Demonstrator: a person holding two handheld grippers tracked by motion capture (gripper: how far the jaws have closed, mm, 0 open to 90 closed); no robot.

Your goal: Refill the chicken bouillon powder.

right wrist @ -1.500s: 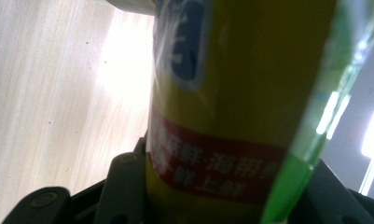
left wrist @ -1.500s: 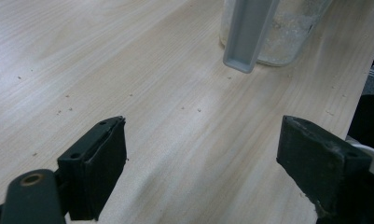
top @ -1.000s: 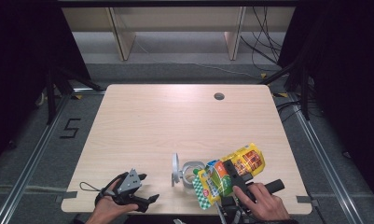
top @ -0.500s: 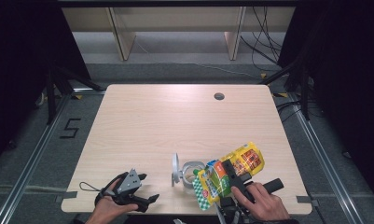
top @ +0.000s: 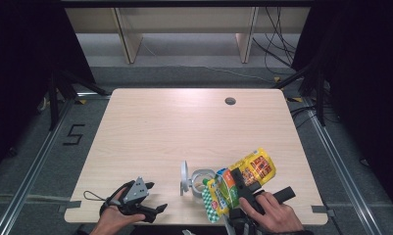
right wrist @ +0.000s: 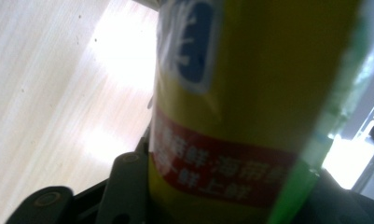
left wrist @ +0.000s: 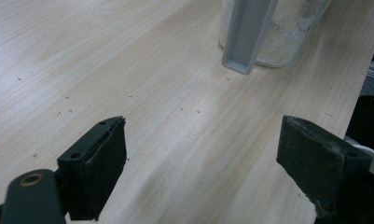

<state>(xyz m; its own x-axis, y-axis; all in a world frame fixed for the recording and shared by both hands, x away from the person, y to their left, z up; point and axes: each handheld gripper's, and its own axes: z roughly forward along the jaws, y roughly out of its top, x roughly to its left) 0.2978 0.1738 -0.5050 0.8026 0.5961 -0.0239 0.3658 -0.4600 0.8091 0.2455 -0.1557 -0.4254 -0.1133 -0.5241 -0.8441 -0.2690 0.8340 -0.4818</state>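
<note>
My right gripper (top: 239, 185) is shut on a colourful snack bag (top: 257, 167) near the table's front edge. The bag lies tilted, its yellow end up and to the right, its green checked end (top: 211, 204) low beside a clear container (top: 202, 179). In the right gripper view the yellow bag (right wrist: 250, 93) with its red band sits between the jaws, close to the camera. The container's lid (top: 184, 177) stands open on its left side. My left gripper (top: 155, 209) rests open at the front left, nothing between its jaws (left wrist: 201, 140). Ahead of it stands the container (left wrist: 292, 32), holding pale crumbs, with its lid (left wrist: 247, 32) hanging down.
The light wooden table (top: 184, 127) has a round cable hole (top: 230, 101) at its back right. Small crumbs dot the wood in front of the left gripper. Dark floor and metal rails lie past the table's edges, and shelving stands behind it.
</note>
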